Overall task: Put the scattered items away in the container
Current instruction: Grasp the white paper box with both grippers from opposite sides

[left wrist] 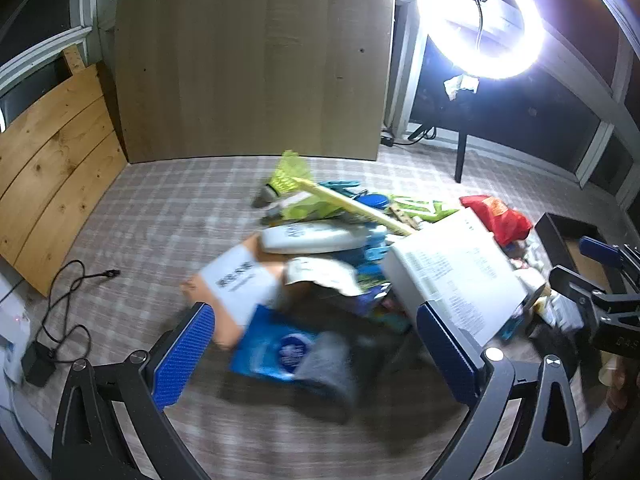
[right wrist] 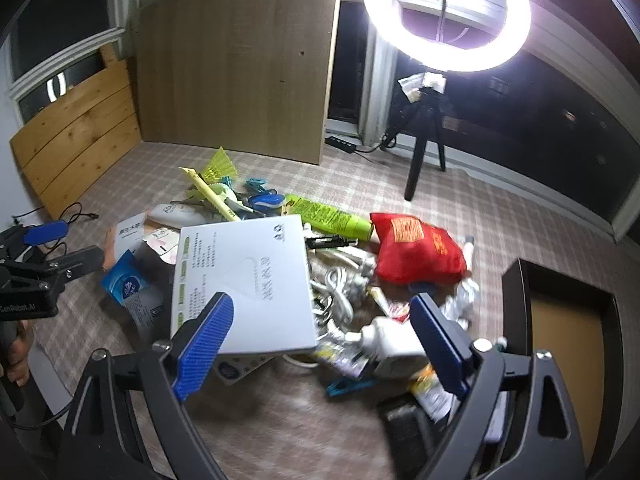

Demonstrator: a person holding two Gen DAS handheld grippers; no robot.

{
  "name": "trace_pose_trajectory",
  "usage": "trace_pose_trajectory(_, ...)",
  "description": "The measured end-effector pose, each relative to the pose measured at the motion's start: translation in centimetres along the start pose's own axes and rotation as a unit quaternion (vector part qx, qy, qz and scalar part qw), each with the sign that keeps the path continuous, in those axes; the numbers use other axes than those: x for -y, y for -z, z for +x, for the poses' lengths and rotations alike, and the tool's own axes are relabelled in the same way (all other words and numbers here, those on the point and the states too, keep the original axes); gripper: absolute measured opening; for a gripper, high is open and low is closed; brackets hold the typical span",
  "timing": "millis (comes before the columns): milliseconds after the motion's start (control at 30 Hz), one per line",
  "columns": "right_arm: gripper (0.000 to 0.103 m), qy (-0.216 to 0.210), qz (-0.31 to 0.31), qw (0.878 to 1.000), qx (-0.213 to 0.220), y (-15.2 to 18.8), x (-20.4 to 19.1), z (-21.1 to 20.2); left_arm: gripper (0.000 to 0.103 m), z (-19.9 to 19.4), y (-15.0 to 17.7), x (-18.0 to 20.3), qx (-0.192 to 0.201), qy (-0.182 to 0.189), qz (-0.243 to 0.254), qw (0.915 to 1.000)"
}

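A heap of items lies on a checked cloth. It holds a large white box (right wrist: 244, 276) (left wrist: 452, 268), a red bag (right wrist: 416, 252) (left wrist: 500, 216), a blue tissue pack (left wrist: 276, 344) (right wrist: 126, 284), a white bottle (left wrist: 316, 236), a green tube (right wrist: 332, 218), a yellow ruler (left wrist: 352, 204) and a white cable (right wrist: 340, 284). The black container (right wrist: 564, 320) (left wrist: 560, 236) stands open at the right. My left gripper (left wrist: 320, 348) is open above the tissue pack. My right gripper (right wrist: 324, 344) is open above the white box's near edge and a small white bottle (right wrist: 384, 340).
A tall wooden panel (left wrist: 256, 56) and a plank board (left wrist: 52, 168) lean at the back and left. A ring light (right wrist: 448, 12) on a black tripod (right wrist: 424, 148) stands at the back right. A black cable and adapter (left wrist: 52, 320) lie at the left.
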State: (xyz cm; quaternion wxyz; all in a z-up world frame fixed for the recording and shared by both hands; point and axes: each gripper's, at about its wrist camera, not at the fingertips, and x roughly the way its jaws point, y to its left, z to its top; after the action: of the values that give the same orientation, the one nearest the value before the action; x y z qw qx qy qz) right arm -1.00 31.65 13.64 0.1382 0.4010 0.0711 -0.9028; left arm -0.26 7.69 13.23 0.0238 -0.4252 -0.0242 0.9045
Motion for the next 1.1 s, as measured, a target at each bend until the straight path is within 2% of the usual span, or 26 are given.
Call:
trace_pose_trajectory(167,0.069,-0.048,-0.005,0.999,-0.024,-0.8,2.4,1.9,0.096,1.3,-0.3,2.6,-0.018,0.008,-0.016,0.9997)
trace_pose_trajectory(233,0.063,-0.074,-0.006,0.997,-0.036,-0.9,2.9,2.9,0.090,2.1,-0.3,3.3,-0.031,0.010,-0.023,0.9992)
trace_pose_trajectory(400,0.059,-0.108,-0.024,0.992,-0.057,-1.0,2.5,5.4,0.088,3.8,0.2,4.5,-0.060,0.021,-0.046,0.9969)
trace_pose_trajectory(533,0.053,-0.135,-0.026,0.988,-0.071,-0.9,2.5,7.1,0.078,4.9,0.8,5.7,-0.081,0.024,-0.054,0.9949)
trace_pose_trajectory(700,0.053,-0.152,-0.035,0.985,-0.079,-1.2,2.2,8.4,0.078,5.8,1.5,6.6,-0.095,0.029,-0.065,0.9930)
trace_pose_trajectory(933,0.052,-0.193,-0.026,0.976,-0.093,-1.6,1.5,9.2,0.076,6.8,1.7,7.5,-0.106,0.058,-0.077,0.9897)
trace_pose_trajectory(1067,0.042,-0.215,-0.024,0.971,-0.098,-1.5,0.7,9.2,0.070,7.1,1.7,8.2,-0.110,0.073,-0.076,0.9883)
trace_pose_trajectory(1100,0.042,-0.214,-0.025,0.971,-0.099,-1.4,0.6,9.2,0.070,7.2,1.7,8.3,-0.111,0.074,-0.077,0.9881)
